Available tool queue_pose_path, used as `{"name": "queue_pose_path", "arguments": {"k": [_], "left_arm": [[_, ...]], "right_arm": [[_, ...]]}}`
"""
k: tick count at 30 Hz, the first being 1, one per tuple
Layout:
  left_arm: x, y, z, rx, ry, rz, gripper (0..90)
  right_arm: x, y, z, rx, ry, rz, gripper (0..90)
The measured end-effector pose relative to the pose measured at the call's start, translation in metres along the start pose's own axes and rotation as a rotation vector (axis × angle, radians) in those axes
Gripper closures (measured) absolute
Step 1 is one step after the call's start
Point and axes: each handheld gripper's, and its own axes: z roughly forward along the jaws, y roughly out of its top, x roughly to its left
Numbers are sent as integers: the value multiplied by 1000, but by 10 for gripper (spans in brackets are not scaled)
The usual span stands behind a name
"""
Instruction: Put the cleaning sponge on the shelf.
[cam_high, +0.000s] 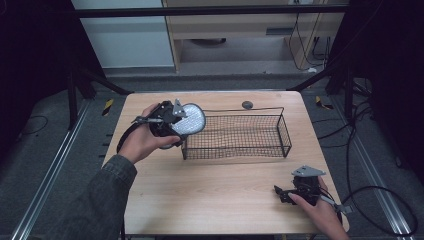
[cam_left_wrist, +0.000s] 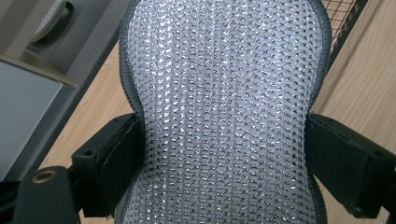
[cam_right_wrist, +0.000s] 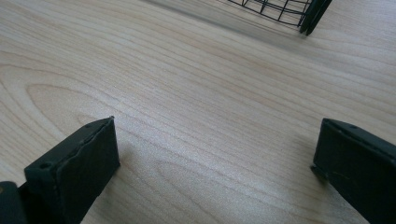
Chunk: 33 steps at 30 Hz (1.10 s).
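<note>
Silvery mesh pad (cam_high: 189, 120), oval with a dark edge, sits clamped in the left gripper (cam_high: 172, 119) at the near left corner of the black wire basket (cam_high: 235, 136), held above the light wooden table (cam_high: 210, 190) in the high view. The person's left hand (cam_high: 142, 140) wraps the gripper body, a dark green sleeve (cam_high: 100, 200) running down to the bottom edge. The basket stands across the middle of the table, and a small dark round knob (cam_high: 247, 104) lies just behind its far rim. Near the front right corner, the right hand (cam_high: 320, 210) rests the right gripper (cam_high: 282, 192) low on the table, well apart from the basket, with its grey three-cornered plate (cam_high: 308, 171) on top. The left gripper view brings what the overhead cannot: the pad (cam_left_wrist: 224, 112) close up, a glittering woven surface with a grey stitched border, pinched at its waist between the two black jaws, and a piece of the basket (cam_left_wrist: 343, 18) at the upper right. The right gripper view looks along its two jaws, spread wide with nothing between them but bare wood grain (cam_right_wrist: 201, 93), and a corner of the basket (cam_right_wrist: 289, 11) shows at the top.
</note>
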Motion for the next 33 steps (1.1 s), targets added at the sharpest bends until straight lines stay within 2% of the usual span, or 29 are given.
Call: {"name": "queue_pose_path", "arguments": {"k": [14,33], "left_arm": [[-9,27,16,15,-28,61,142],[-16,41,38,24,-59,103,153]], "right_arm": [[0,0,0,0,0,1,3],[0,1,1,0,-2,5,3]]}}
